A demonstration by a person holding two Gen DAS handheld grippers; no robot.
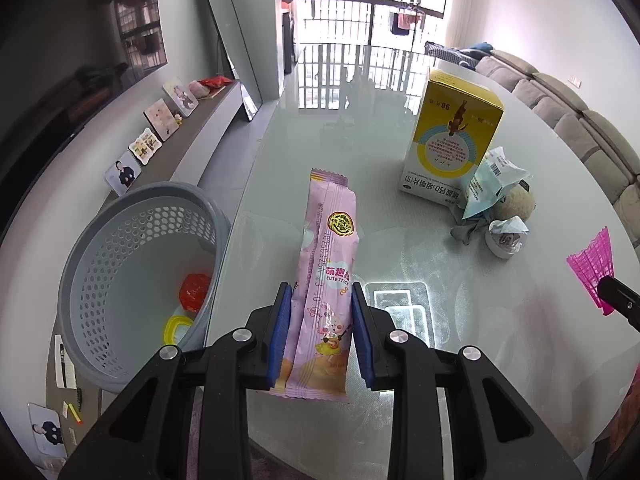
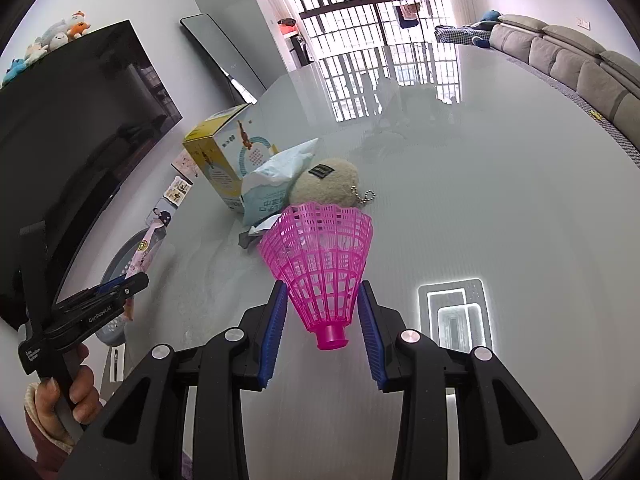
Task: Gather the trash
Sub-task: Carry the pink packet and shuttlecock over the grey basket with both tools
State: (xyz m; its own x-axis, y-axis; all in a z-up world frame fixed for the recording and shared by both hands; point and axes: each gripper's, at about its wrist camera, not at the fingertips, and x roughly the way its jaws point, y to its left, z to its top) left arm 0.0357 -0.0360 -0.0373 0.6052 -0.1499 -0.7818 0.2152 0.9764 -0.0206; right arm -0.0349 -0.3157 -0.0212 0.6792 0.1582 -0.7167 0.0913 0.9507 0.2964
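2 items are in my grip at once. My left gripper (image 1: 320, 332) pinches the pink snack wrapper (image 1: 326, 280) between its blue pads, near the wrapper's lower end; its long axis runs straight out along the fingers, so most of its length sticks out beyond the tips. My right gripper (image 2: 323, 322) is pinched on the pink shuttlecock (image 2: 320, 264), holding the narrow part of the skirt with the cork end toward the camera.

The grey basket (image 1: 80, 280) sits off the table's (image 1: 460, 280) edge, below and left of the left jaws, with a red piece and a yellow ring already in it. The left hand is clearly nearer. I judge the wrapper goes first: swing left until its far tip clears the rim, then release. The yellow box (image 1: 452, 136) and crumpled wrappers (image 1: 492, 184) remain on the table.
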